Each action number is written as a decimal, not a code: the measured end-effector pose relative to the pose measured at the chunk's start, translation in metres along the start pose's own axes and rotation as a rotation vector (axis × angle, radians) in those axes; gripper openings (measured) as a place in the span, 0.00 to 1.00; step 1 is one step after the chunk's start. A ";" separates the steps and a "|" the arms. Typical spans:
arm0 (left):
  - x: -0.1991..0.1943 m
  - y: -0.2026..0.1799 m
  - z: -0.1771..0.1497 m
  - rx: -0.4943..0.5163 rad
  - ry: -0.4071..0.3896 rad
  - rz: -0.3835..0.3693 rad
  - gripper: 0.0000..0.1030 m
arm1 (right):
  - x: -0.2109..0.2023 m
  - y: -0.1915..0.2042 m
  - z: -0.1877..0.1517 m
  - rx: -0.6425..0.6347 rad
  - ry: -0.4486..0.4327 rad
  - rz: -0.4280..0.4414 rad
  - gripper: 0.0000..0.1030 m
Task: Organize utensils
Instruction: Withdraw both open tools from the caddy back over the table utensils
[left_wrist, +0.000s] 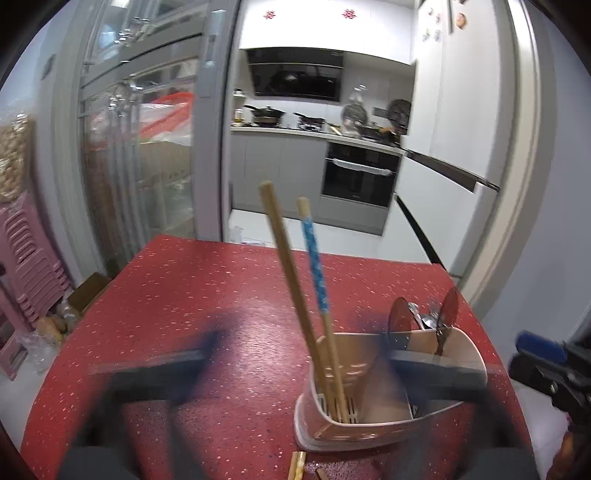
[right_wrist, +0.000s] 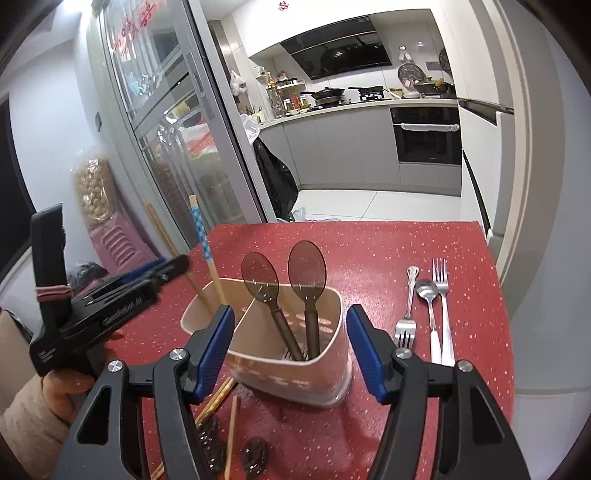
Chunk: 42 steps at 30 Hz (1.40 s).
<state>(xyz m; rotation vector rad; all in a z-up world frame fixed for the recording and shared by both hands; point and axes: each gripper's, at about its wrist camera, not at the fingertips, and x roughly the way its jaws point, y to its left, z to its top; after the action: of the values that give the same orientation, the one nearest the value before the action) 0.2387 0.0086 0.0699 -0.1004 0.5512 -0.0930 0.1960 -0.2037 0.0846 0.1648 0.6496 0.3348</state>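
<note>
Chopsticks (left_wrist: 291, 295) up on end in one side of pink holder (right_wrist: 288, 365), spoons (right_wrist: 306, 295) in the other, sorted by kind. Forks (right_wrist: 439, 306) flat on red tabletop (right_wrist: 369, 251), waiting. Left gripper (left_wrist: 295, 365) jaws wide open, empty. Right gripper (right_wrist: 291, 350) jaws open around holder, not touching.

Behind the red table (right_wrist: 388, 243) stand a black oven (right_wrist: 426, 134), 2 pans (right_wrist: 327, 92), and what looks like pink stacked stools (left_wrist: 26, 258).

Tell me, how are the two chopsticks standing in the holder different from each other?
The plain chopstick is bare wood all the way up; the patterned chopstick has a blue spotted band near its top. In the left wrist view the plain chopstick leans further left and its tip reaches higher than the patterned one's. Both stand in the same compartment of the holder.
</note>
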 end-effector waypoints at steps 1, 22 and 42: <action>-0.005 0.000 0.001 -0.001 -0.031 -0.003 1.00 | -0.002 -0.001 -0.001 0.006 0.001 0.003 0.66; -0.039 0.042 -0.105 0.093 0.266 0.072 1.00 | 0.004 0.014 -0.085 0.081 0.309 -0.062 0.89; -0.019 0.049 -0.173 0.171 0.472 0.026 1.00 | 0.041 0.036 -0.155 0.042 0.524 -0.189 0.88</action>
<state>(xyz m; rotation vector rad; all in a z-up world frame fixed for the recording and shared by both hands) 0.1349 0.0475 -0.0729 0.0994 1.0130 -0.1394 0.1223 -0.1485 -0.0513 0.0522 1.1828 0.1795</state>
